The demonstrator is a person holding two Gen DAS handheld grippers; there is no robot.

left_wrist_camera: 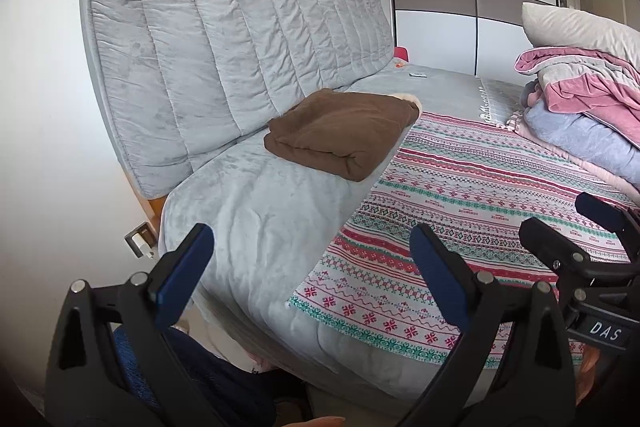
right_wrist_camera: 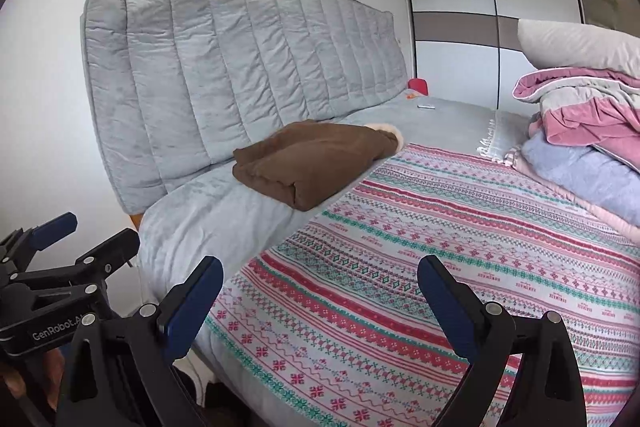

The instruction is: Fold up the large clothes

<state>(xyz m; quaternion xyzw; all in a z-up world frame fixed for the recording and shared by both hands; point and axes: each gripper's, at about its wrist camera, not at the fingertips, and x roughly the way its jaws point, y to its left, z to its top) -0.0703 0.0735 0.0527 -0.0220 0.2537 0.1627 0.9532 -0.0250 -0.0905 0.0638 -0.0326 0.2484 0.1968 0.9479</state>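
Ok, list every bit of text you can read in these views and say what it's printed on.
"DAS": white letters on the right claw, on its body, seen from the left wrist view.
"GenRobot.A", cut off after that: on the left claw, on its body, seen from the right wrist view.
Small red lettering repeated in the patterned blanket: too small to read.

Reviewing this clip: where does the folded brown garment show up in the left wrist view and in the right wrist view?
Left wrist view: the folded brown garment lies centre frame on the grey bed cover, just left of the patterned blanket.
Right wrist view: the same garment lies centre-left, again at the blanket's left edge.
Shared landmark: the grey quilted headboard directly behind the garment in both.
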